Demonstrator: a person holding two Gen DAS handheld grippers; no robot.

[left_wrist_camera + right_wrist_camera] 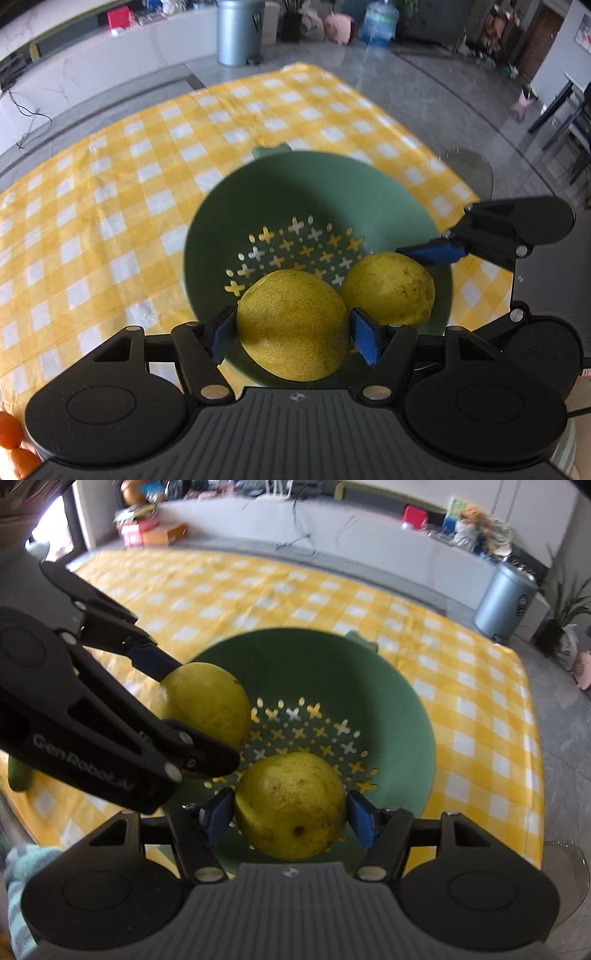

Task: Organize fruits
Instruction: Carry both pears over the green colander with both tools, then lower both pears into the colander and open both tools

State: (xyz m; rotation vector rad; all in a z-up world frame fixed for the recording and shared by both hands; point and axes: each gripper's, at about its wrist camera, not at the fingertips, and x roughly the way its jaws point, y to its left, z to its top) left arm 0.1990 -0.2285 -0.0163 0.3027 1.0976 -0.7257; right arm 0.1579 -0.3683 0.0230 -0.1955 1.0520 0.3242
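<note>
Two pears, both over one green colander (pixel 229 206) on the checked cloth (pixel 110 192). The left gripper (pixel 293 332) clasps one pear (pixel 291 325); the right gripper (pixel 290 812) clasps the other pear (pixel 291 805). Two oranges (pixel 11 439) sit aside.

A: Legible txt, inventory?
B: One item. "GenRobot.AI", white lettering on black body of left gripper (pixel 207 716), seen in right wrist view, left side.
A: Other labels?
B: Grey bin (pixel 504 600), far right: dark mark, unreadable.
</note>
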